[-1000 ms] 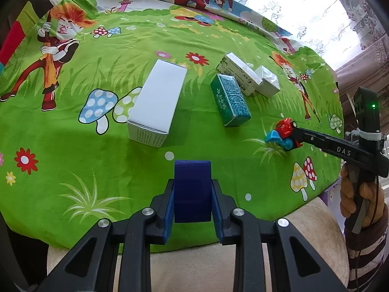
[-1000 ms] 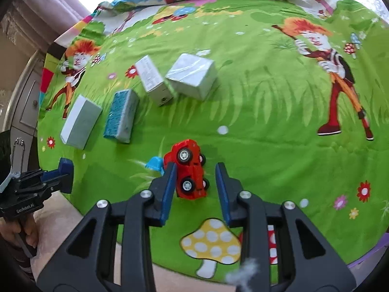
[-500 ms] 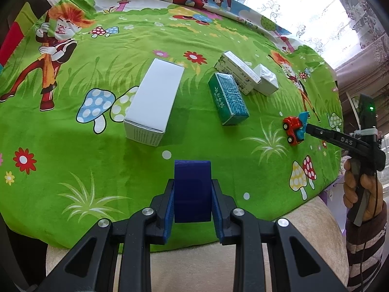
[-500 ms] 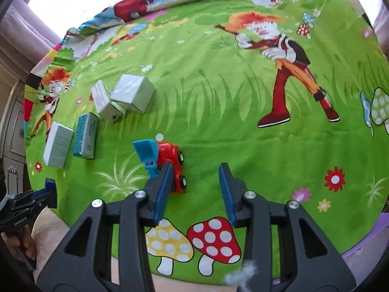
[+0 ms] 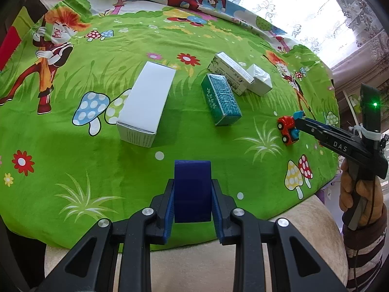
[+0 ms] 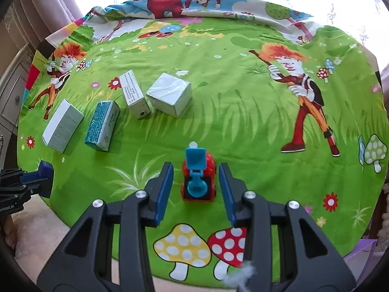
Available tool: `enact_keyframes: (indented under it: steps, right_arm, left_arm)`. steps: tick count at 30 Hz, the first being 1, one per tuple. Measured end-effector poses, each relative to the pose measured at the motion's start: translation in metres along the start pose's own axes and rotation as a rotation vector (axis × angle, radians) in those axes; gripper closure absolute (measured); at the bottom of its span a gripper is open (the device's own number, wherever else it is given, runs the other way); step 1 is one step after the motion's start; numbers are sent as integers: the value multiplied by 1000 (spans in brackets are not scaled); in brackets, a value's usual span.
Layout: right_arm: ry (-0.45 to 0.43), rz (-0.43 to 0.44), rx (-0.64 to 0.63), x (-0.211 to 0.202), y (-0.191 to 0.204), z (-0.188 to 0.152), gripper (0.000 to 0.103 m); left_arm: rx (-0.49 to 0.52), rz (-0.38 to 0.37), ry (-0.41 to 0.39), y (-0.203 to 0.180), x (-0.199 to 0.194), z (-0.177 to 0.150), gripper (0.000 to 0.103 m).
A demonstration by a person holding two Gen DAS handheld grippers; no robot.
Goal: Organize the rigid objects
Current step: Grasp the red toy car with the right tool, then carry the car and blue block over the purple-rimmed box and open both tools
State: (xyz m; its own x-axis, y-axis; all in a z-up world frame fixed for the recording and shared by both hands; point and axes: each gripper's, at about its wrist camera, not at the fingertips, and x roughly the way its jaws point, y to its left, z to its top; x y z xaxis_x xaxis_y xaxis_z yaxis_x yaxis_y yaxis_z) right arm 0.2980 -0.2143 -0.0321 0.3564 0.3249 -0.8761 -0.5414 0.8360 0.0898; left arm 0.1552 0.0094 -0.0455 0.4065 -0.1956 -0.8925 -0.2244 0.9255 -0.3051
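Note:
My left gripper (image 5: pixel 192 196) is shut on a dark blue block (image 5: pixel 192 189) and holds it over the near edge of the green cloth. My right gripper (image 6: pixel 196 182) is open, its jaws on either side of a red toy car (image 6: pixel 198 182) with a blue scoop, not touching it. The car stands upright on the cloth and also shows in the left wrist view (image 5: pixel 287 127). A row of boxes lies beyond: a large white box (image 5: pixel 145 102), a teal box (image 5: pixel 221 98), a white printed box (image 5: pixel 229 73) and a small silvery box (image 5: pixel 259 82).
The cartoon-print green cloth (image 6: pixel 243 126) covers a round table with a beige rim (image 5: pixel 291 219). Curtains and a bright window stand behind. A cabinet (image 6: pixel 12 92) stands to the left in the right wrist view.
The right gripper let go of the red car, swung aside and came back behind it; the car now stands upright between the open jaws. The left gripper has held still.

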Motion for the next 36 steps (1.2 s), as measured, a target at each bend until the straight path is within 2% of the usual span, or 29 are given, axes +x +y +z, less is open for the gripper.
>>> enact_keyframes:
  steps: [2,4,12,19,29,36]
  right_arm:
    - [-8,-11,-13,2,2,1,63]
    - [1,-9,-13,6,2,1,82]
    - [-60,-24,-2,-19,-4,-3,83]
    - [-93,-36,68,-67,-28,-20,83]
    - [-118,-127,237,-140,-102,-97,83]
    - [-108,-209,357,-162,-149,-166,83]
  left_arm:
    - [1,0,1,0,0,0,75]
    - [5,0,1,-2,0,0,75]
    - [58,-18,-11,-23,-10,3,75]
    - [161,-67,-9,-73,-16,5,75]
    - [408,-165,43,-198,-11,-10,75]
    - [569,-193,134,-280,15,-42,75]
